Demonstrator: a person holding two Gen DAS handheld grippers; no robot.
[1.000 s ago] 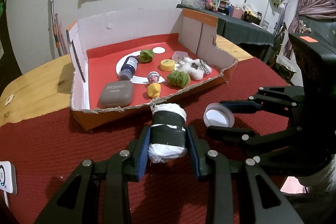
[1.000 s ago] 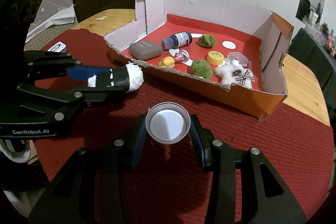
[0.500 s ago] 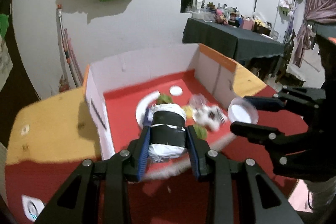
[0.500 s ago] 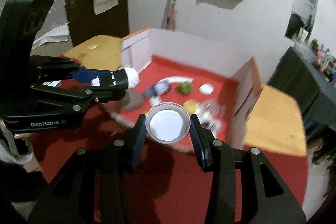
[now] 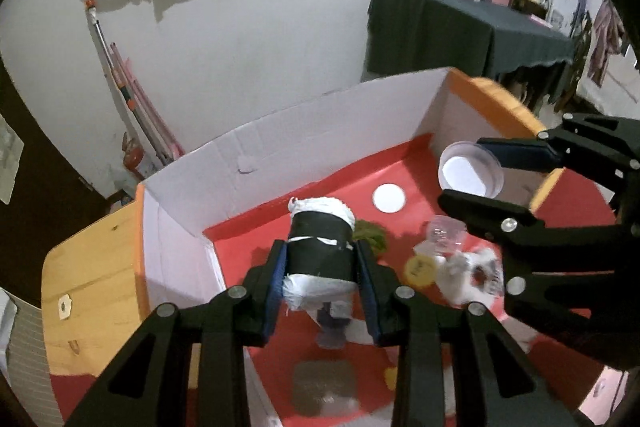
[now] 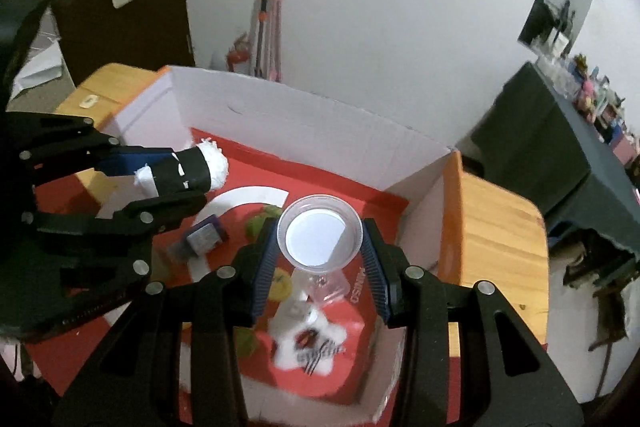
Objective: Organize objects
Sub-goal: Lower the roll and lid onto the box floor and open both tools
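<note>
Cardboard box (image 5: 320,115): several items already inside. Pending: black-taped white roll (image 5: 320,251) clamped in left tool (image 5: 322,281); clear round lid (image 6: 320,235) clamped in right tool (image 6: 320,267), both above it.

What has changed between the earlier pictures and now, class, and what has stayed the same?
Both grippers have travelled from above the red mat to over the cardboard box. The left gripper still clamps the black-and-white roll; the right gripper still clamps the clear round lid. Nothing was released, and the box's contents show no clear change.
</note>
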